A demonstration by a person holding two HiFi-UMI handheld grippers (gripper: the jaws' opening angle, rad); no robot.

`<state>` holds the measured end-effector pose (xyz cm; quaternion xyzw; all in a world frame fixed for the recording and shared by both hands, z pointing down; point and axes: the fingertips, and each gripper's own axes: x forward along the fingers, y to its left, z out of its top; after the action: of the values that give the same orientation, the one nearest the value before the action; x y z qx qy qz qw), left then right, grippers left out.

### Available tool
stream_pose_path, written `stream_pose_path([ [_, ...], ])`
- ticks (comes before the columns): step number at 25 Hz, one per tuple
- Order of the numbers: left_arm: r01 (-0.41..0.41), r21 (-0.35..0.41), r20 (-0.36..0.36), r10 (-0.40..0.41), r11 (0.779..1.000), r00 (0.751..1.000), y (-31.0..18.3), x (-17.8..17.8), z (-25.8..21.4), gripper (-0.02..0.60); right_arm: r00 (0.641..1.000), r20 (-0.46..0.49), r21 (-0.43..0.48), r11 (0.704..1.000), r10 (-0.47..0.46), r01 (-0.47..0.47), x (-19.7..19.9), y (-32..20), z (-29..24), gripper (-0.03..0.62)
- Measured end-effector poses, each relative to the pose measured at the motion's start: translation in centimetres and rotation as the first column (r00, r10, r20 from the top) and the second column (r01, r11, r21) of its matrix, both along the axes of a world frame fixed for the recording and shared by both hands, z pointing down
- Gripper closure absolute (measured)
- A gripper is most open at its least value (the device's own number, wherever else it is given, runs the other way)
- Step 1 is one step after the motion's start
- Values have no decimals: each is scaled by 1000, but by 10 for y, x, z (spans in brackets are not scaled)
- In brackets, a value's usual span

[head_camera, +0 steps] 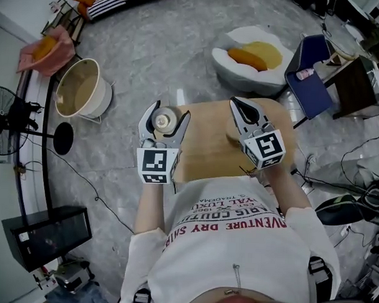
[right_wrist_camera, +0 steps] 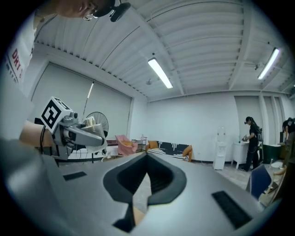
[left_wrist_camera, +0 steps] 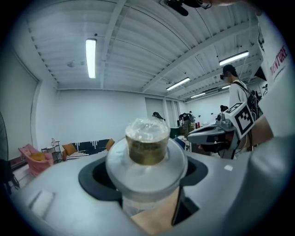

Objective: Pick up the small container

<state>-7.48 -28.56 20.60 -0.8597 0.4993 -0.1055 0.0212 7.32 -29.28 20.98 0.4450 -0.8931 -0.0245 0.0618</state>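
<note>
Forward, left claw [head_camera: 171, 110] grips small container [head_camera: 162, 122].

small container [head_camera: 164, 121]: in left claw [head_camera: 172, 110], over table [head_camera: 208, 156] left edge | right claw [head_camera: 236, 103]: to its right

Two tools on show, the left tool [head_camera: 170, 112] and the right tool [head_camera: 236, 103]; one small container [head_camera: 163, 121], one worktop [head_camera: 208, 151], one bucket [head_camera: 83, 89], one fan [head_camera: 7, 120], one beanbag [head_camera: 251, 64].
</note>
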Motion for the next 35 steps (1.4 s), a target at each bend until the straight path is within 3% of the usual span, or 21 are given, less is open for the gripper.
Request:
stream_pose_path([
  [8, 3, 7, 9, -3, 1000, 1000, 0, 3, -19, 241, 998, -25, 78, 995, -61, 62, -6, 5, -26, 606],
  [11, -10, 5, 36, 10, 1000, 999, 3, 9, -14, 241, 997, -3, 65, 995, -73, 73, -7, 10, -25, 606],
  [21, -65, -20, 30, 65, 998, 997, 14, 32, -5, 241, 997, -7, 43, 996, -76, 76, -7, 20, -18, 606],
  [35, -68, -31, 14, 69, 997, 998, 23, 29, 4, 241, 996, 4, 25, 996, -84, 84, -17, 28, -8, 606],
])
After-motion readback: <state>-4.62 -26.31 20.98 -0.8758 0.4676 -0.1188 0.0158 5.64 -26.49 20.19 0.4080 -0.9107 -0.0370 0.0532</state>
